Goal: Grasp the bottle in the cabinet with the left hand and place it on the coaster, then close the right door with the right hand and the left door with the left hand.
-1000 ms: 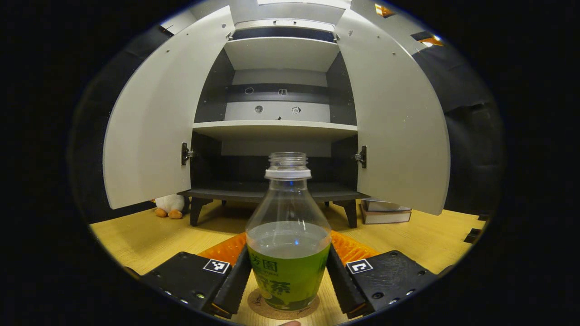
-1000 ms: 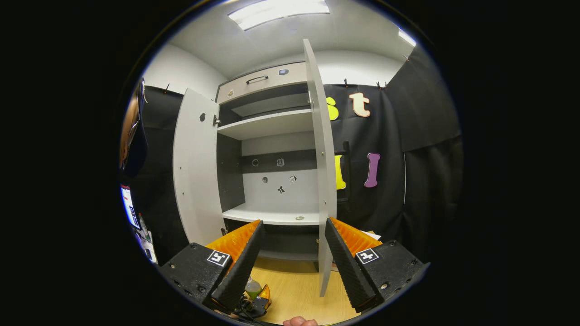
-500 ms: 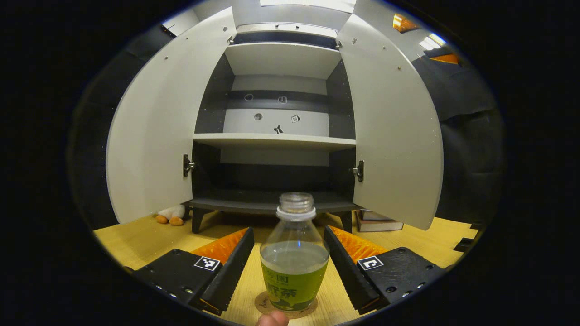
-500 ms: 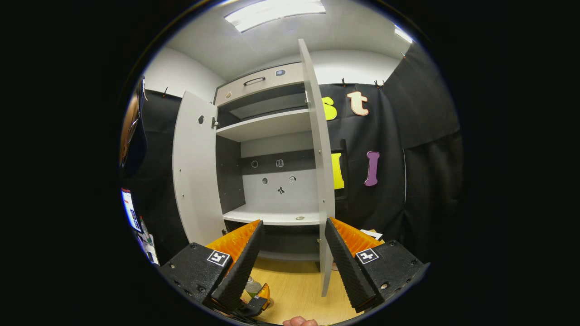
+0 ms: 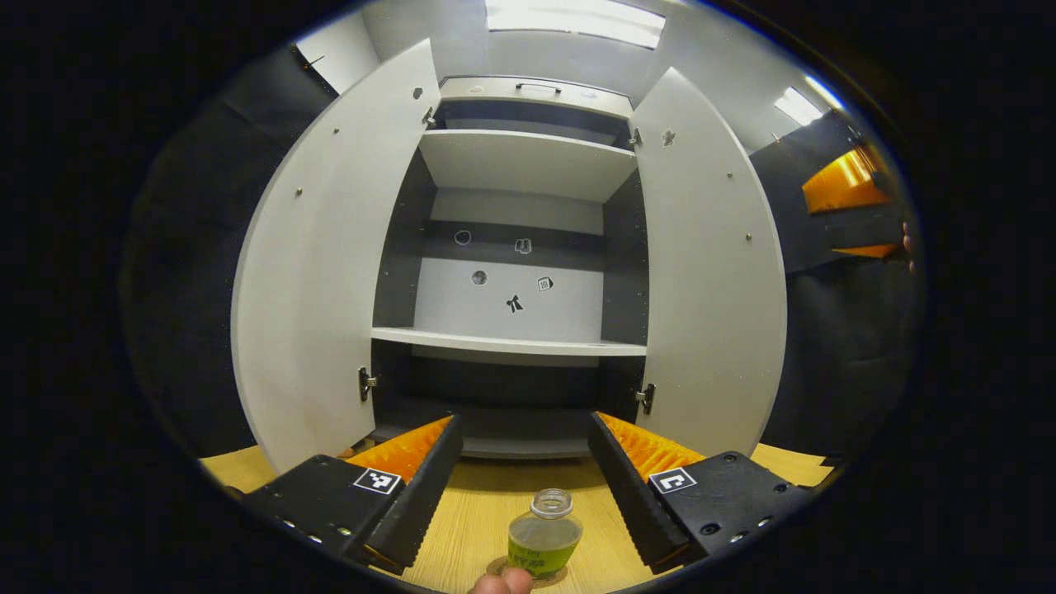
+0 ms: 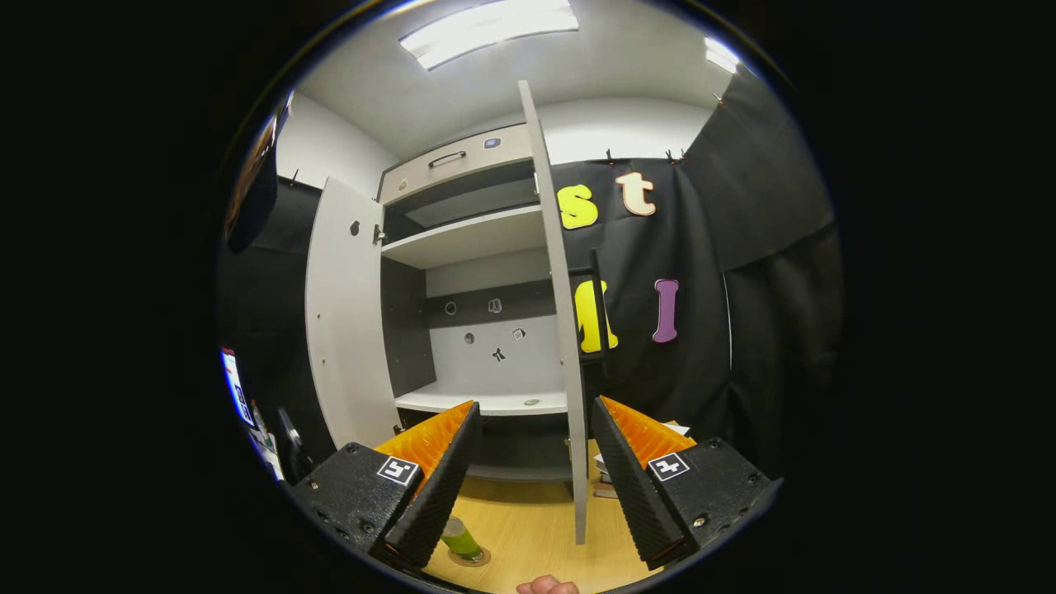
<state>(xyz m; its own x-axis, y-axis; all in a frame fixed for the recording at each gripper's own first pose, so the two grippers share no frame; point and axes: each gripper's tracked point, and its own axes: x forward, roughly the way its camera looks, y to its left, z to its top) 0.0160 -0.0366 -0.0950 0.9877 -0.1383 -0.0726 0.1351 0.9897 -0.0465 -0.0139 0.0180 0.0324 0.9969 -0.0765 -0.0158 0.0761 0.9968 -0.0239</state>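
Holding the left gripper (image 5: 521, 470) with its fingers spread wide, you are gripping nothing between them. In the left gripper view the bottle (image 5: 543, 536) is standing upright and uncapped on the coaster (image 5: 500, 568) at 6 o'clock, on the wooden table (image 5: 478, 511), below the fingertips and apart from both. The cabinet (image 5: 516, 247) is facing you squarely at 12 o'clock, with the left door (image 5: 326, 264) at 9 o'clock and the right door (image 5: 709, 272) at 3 o'clock both swung open. This view is also showing the other gripper's fingers at the far 2 o'clock edge.

You are holding the right gripper (image 6: 528, 462) with its fingers spread as well, pinching nothing. The right gripper view is showing the right door (image 6: 561, 330) edge-on, running from 12 o'clock down to 6 o'clock between the two fingers, with the cabinet (image 6: 478, 313) interior at 10 o'clock. The bottle (image 6: 460, 540) is appearing at 7 o'clock, partly behind the left finger, on the coaster (image 6: 474, 559). A stack of books (image 6: 606, 474) is lying past the door at 5 o'clock.
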